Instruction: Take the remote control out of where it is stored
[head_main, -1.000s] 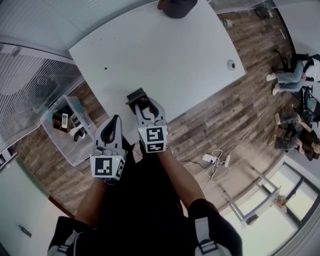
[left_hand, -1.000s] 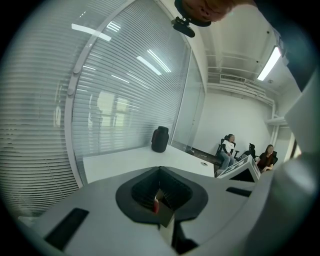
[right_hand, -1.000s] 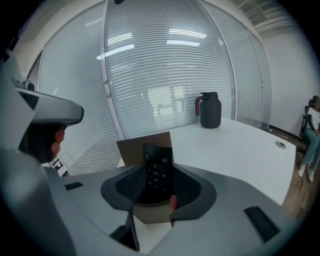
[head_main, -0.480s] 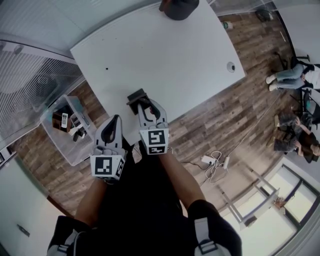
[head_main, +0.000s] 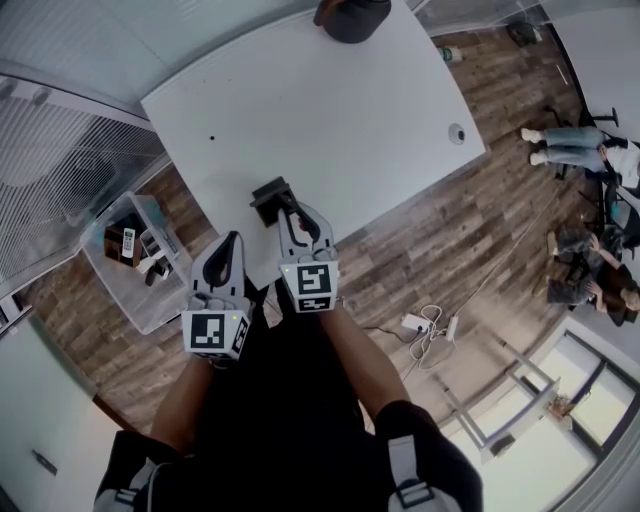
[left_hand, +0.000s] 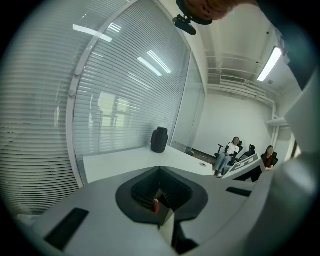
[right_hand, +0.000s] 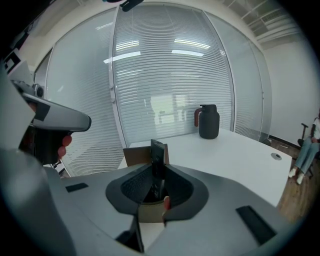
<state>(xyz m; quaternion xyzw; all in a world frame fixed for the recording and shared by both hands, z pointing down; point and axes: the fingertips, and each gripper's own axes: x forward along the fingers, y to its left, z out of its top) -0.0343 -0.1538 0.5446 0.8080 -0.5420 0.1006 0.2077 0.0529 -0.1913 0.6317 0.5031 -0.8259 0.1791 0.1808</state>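
table: white, large, fills the upper head view
floor: wood planks, around the table from 3 to 9 o'clock
plastic bin: clear, on the floor at 9 o'clock from the grippers, small items inside
jug: black, upright, at the table's 12 o'clock edge
right gripper: over the table's 6 o'clock edge, fingers just been closing, now narrow and pressed against the remote control's sides
left gripper: at 8 o'clock from the right one, off the table, fingers together, nothing between them
cardboard box: small, open-topped, on the table's 6 o'clock edge
remote control: black, upright in the cardboard box, top half sticking out
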